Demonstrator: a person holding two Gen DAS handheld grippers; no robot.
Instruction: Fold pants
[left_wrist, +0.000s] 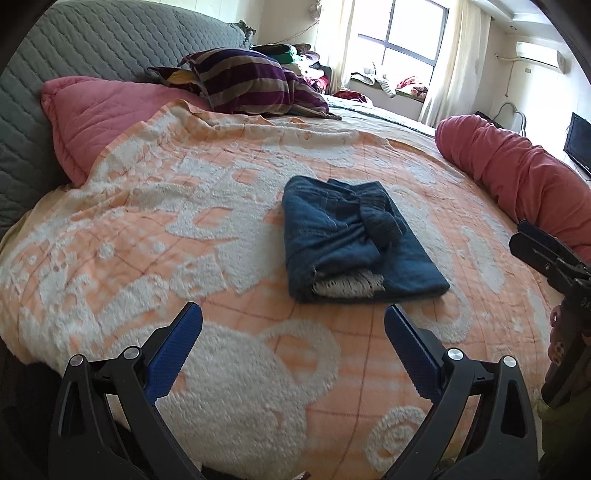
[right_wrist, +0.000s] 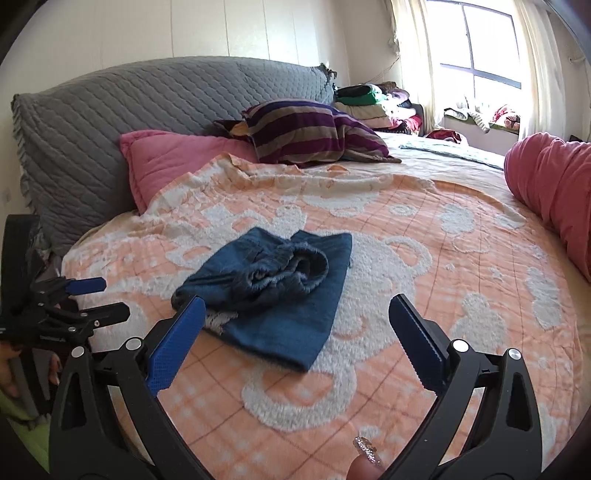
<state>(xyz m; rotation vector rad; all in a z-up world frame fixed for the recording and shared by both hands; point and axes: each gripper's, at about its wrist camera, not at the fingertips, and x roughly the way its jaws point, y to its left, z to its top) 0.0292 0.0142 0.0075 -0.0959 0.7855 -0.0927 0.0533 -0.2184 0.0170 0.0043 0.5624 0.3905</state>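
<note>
Room to move lies all round the folded pants (left_wrist: 354, 240): they sit as a blue bundle near the middle of the bed, with bare blanket (left_wrist: 147, 229) on every side of them. My left gripper (left_wrist: 293, 325) hangs just short of their near edge with its jaws spread wide and nothing between them; my right gripper (right_wrist: 297, 317) is spread just as wide and also empty, its left pad overlapping the bundle's near corner in its own view, though I cannot tell that it touches. The surface is an orange and white fleecy blanket, a little rumpled toward the head of the bed. At that end stands a grey quilted headboard (right_wrist: 110, 122), with a pink pillow (right_wrist: 177, 158) against it and a purple striped pillow (right_wrist: 310, 133) beside that, both well apart from the pants. A rolled red quilt (left_wrist: 517, 173) runs along the far right edge of the bed. Beyond the striped pillow a heap of clothes (right_wrist: 373, 103) lies near a bright window (right_wrist: 476, 48) with pale curtains. A fingertip with a glittered nail (right_wrist: 365, 454) shows at the bottom of the right view.
</note>
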